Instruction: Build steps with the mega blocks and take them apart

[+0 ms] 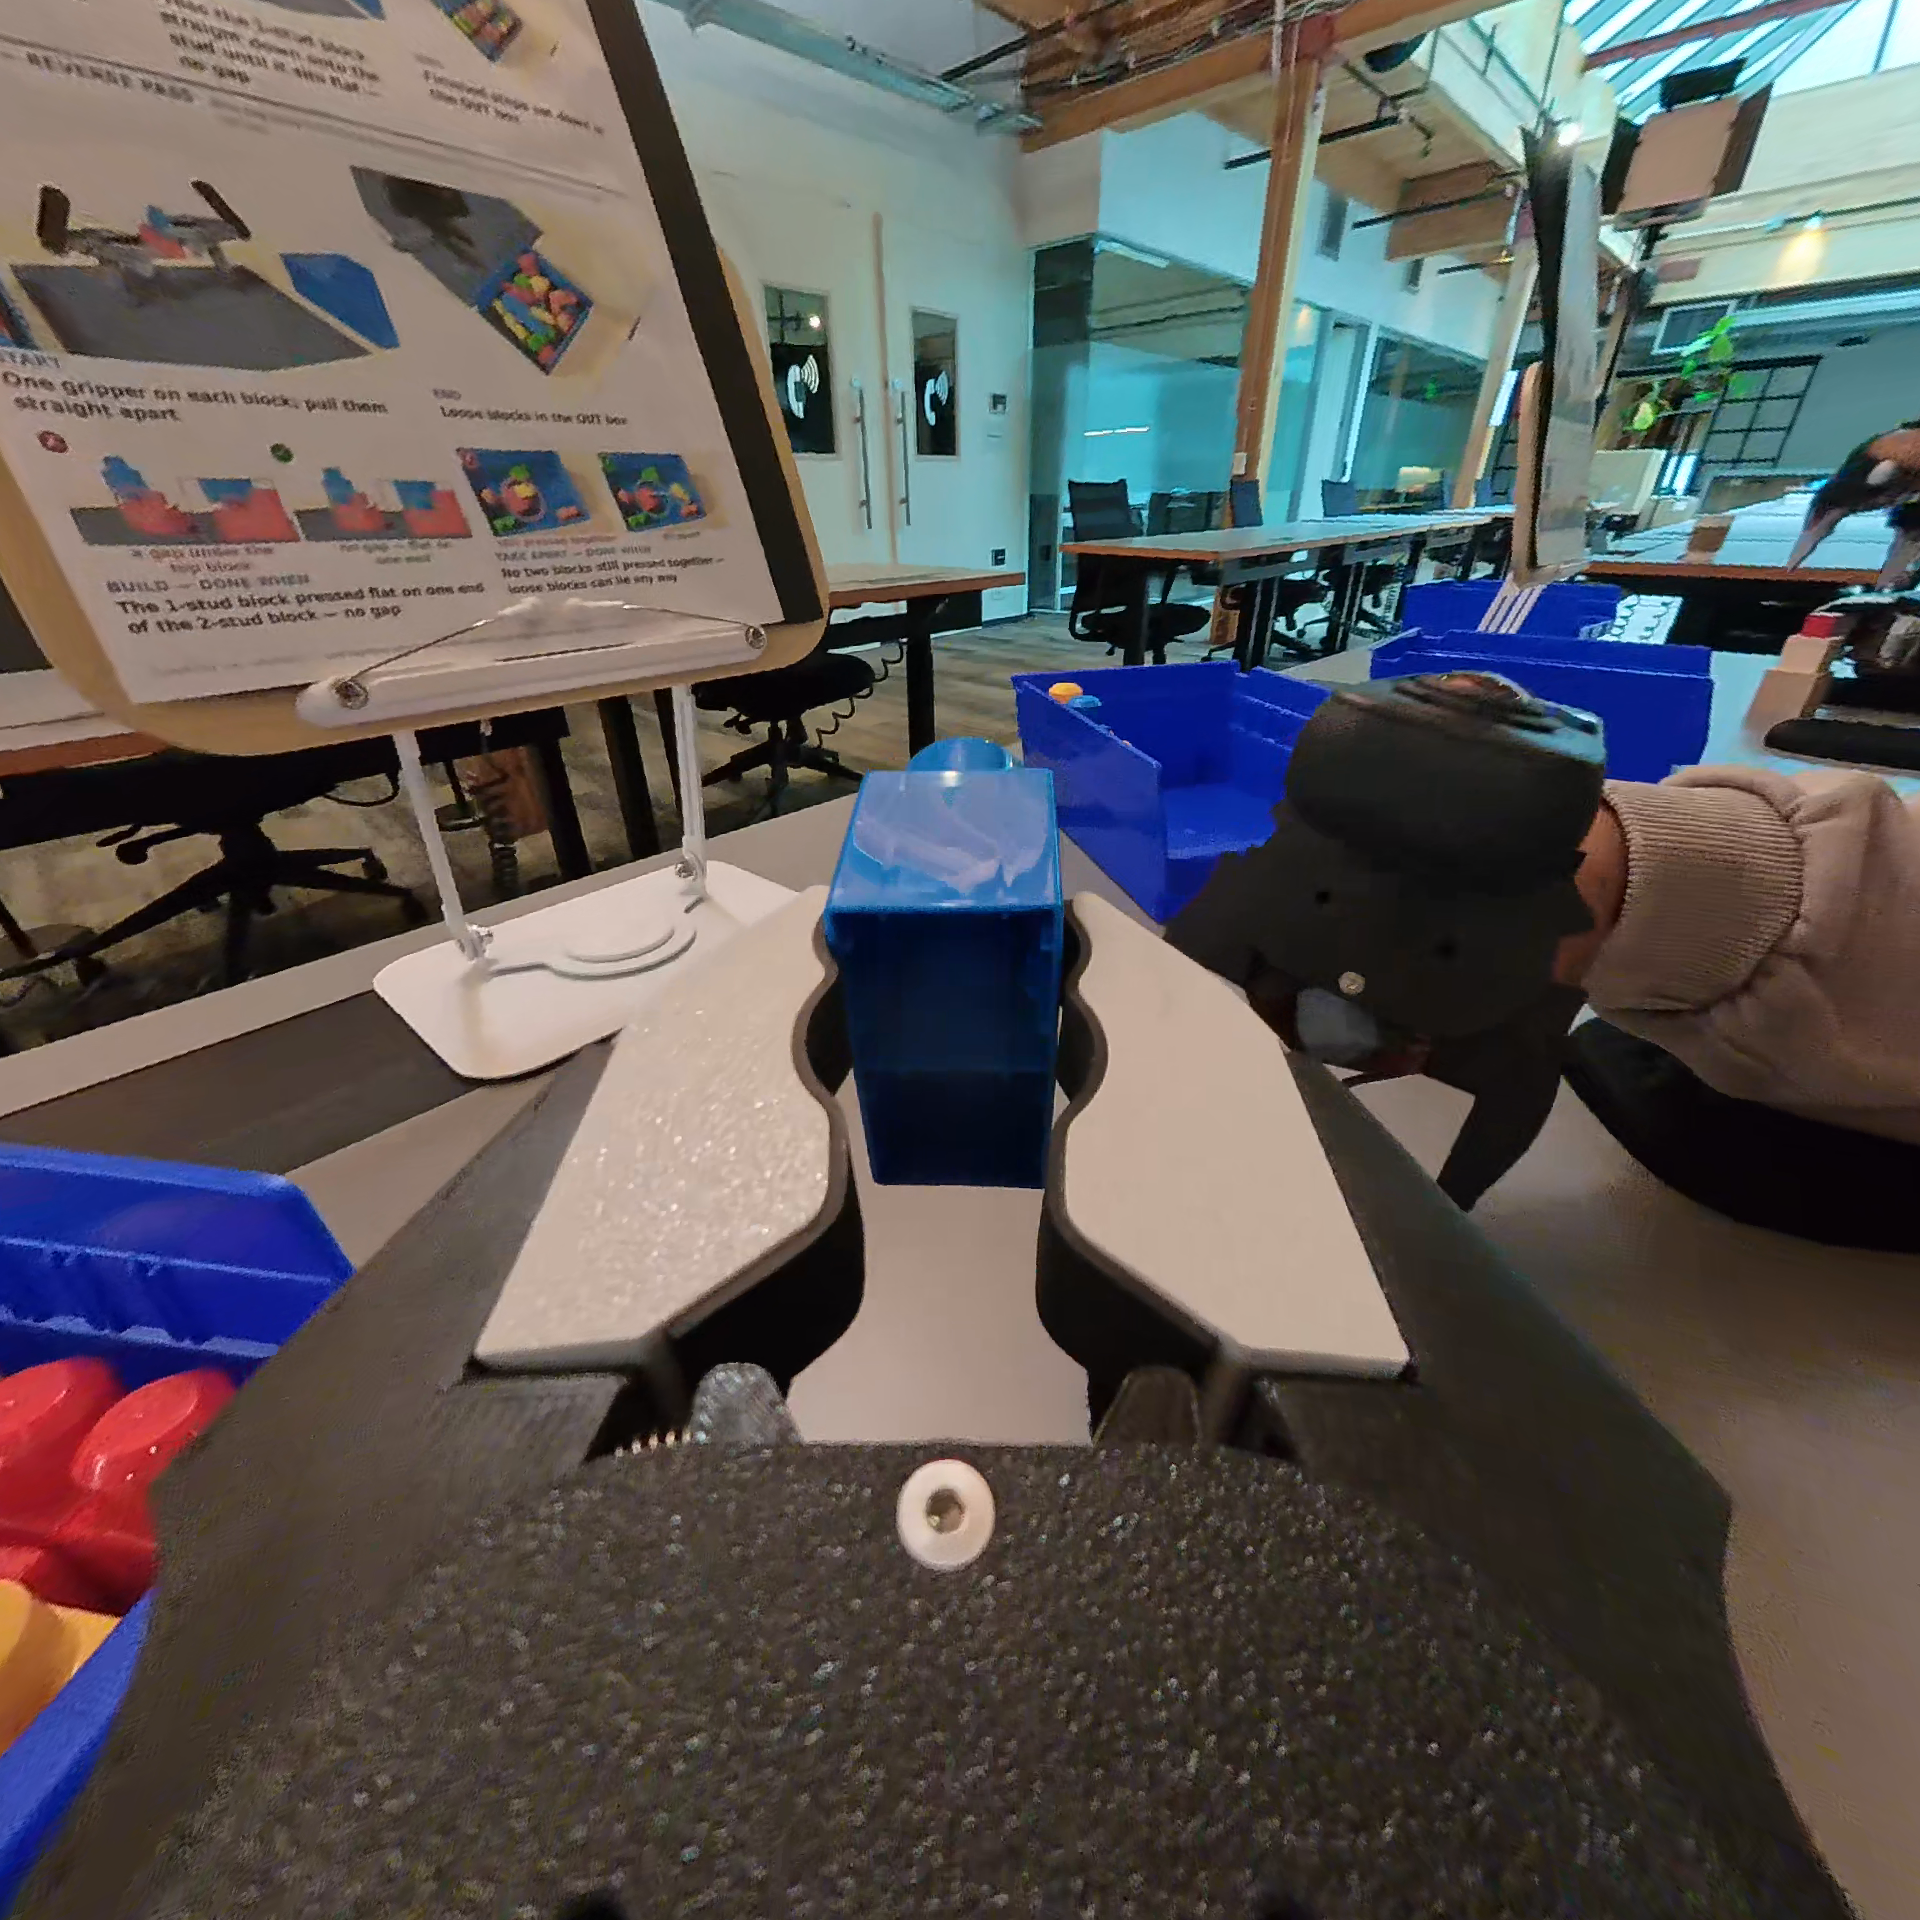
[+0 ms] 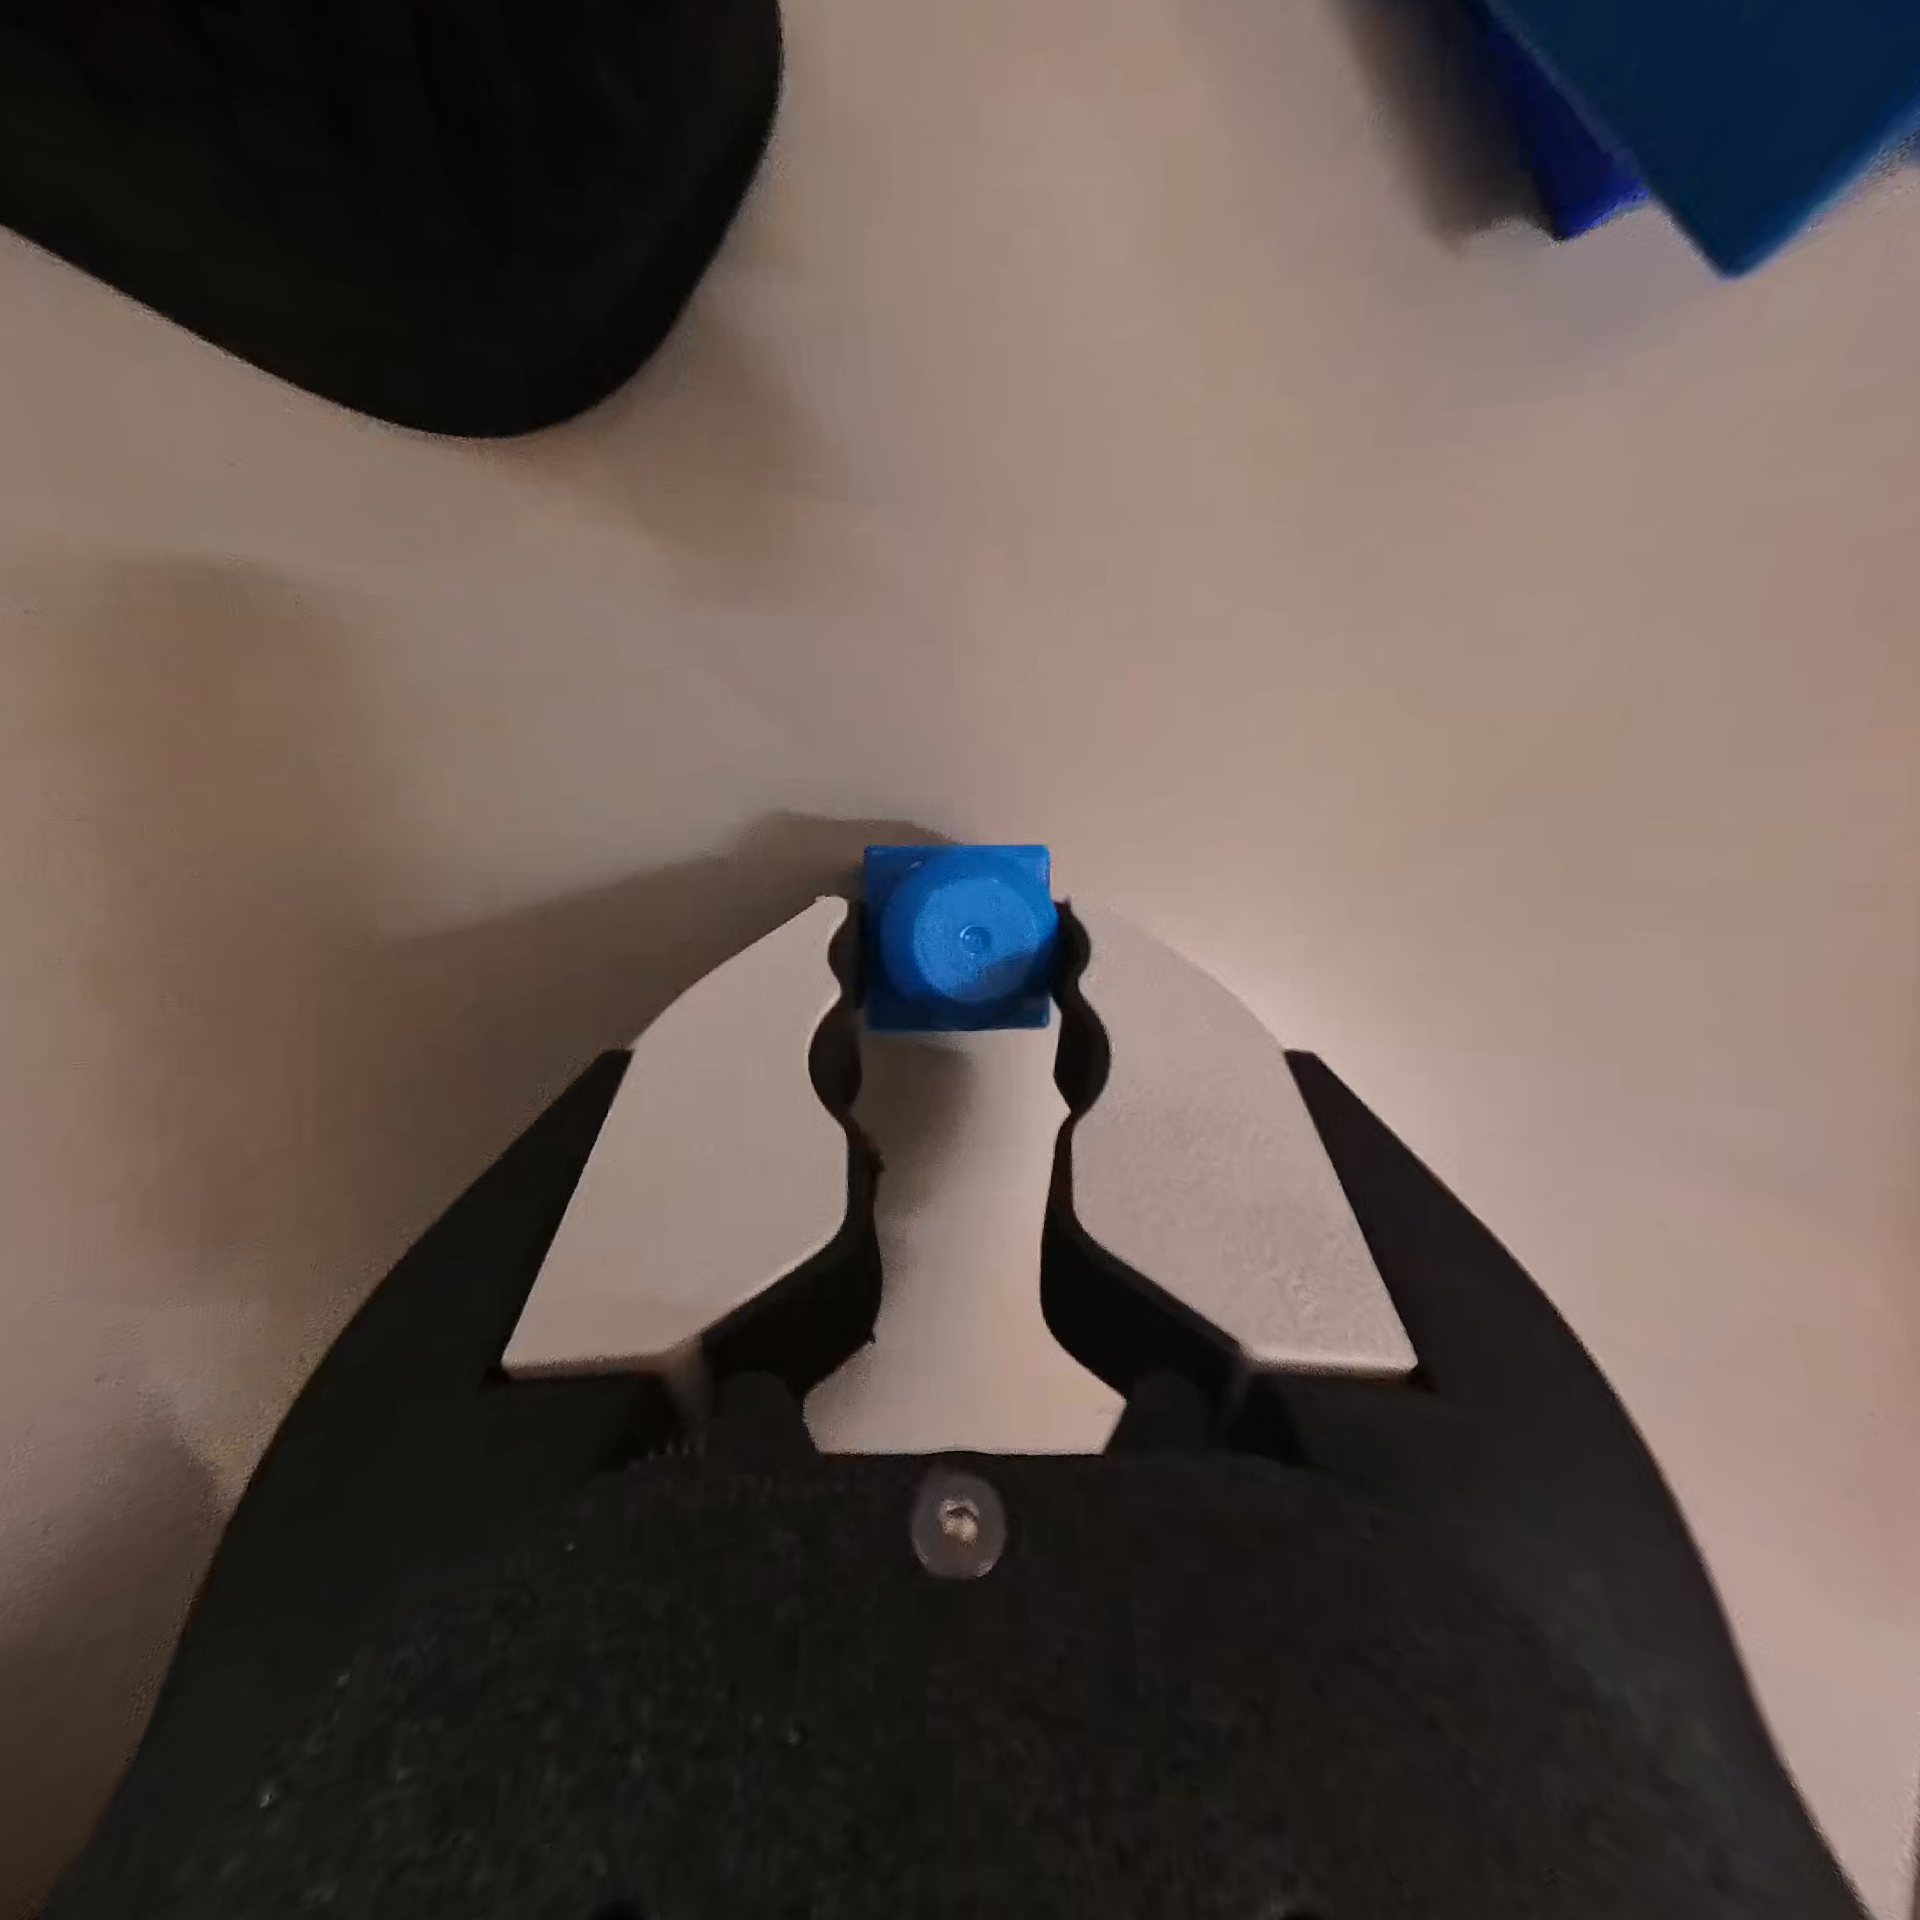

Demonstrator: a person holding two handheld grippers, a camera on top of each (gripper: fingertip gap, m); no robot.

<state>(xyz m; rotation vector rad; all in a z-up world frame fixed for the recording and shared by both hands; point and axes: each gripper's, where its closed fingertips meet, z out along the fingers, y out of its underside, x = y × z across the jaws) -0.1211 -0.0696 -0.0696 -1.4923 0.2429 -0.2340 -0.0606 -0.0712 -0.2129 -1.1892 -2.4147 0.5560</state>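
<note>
a: what are the fingers doing?

b: the left gripper [image 1: 945, 1029] pinches a glossy dark blue two-stud plastic block [image 1: 948, 987] between its white fingers [image 1: 717, 1122]; the block lies lengthwise, one stud pointing away, lifted above the pale grey table [image 1: 1621, 1351]. the right gripper [image 2: 958, 961] points straight down and squeezes a small blue one-stud plastic block [image 2: 958, 940] at its fingertips, stud facing the camera, the table far below.

a: and around them?

b: in the left view, a blue plastic bin [image 1: 156, 1247] with red blocks [image 1: 94, 1444] sits near left, an open blue box [image 1: 1153, 769] stands beyond the held block, and an instruction sheet on a white stand [image 1: 395, 343] is to the left. the right gripper [image 1: 1423, 883], held by a beige-sleeved arm [image 1: 1756, 925], is off to the right.

a: which step is this?

b: likely the build: both pieces in hand, not yet joined. next, the two-stud block should rest studs-up, then the small block presses flat onto one end.
</note>
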